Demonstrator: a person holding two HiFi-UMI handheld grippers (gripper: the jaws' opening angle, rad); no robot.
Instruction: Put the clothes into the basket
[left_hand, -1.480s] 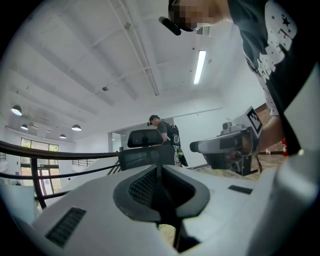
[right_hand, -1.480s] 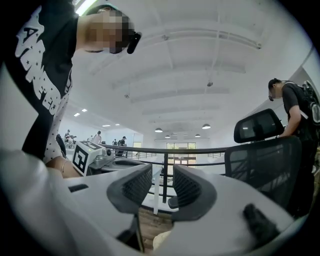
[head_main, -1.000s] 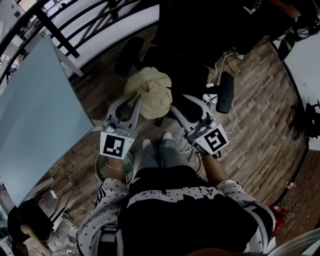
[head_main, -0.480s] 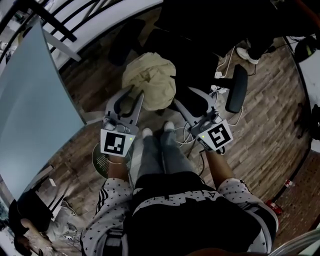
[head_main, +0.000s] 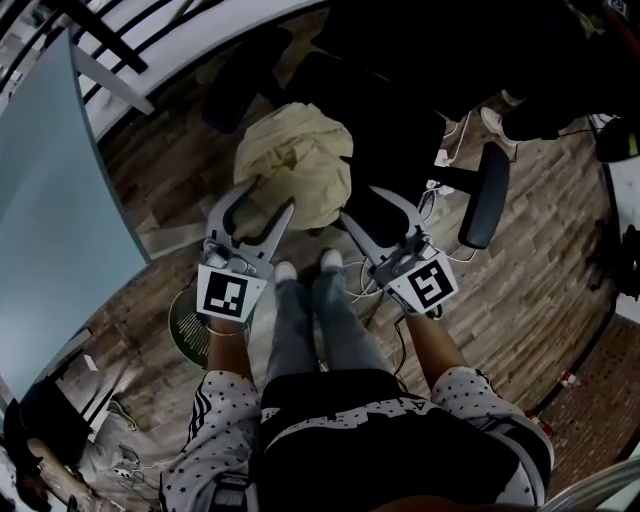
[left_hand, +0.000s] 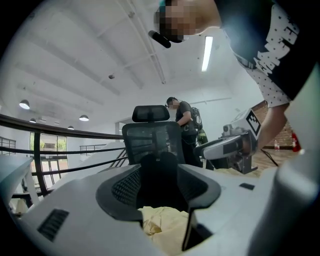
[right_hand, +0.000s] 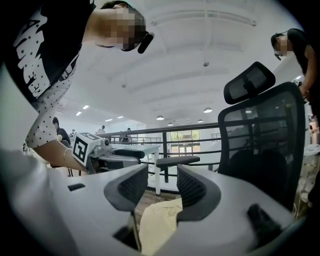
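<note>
A black office chair (left_hand: 150, 140) is carrying the pale yellow garment (head_main: 298, 165), which is lying heaped at what seems the seat's near edge. A round wire thing (head_main: 183, 325), possibly the basket, is sitting on the floor beside the person's left foot. The left claw (head_main: 270, 195) and right claw (head_main: 367, 205) have just been opening. Both are standing apart at the heap's near side, with cloth showing low in each gap, unpinched. Closing them too shallowly is risking a single-fold catch, leaving the rest trailing or sliding off.
</note>
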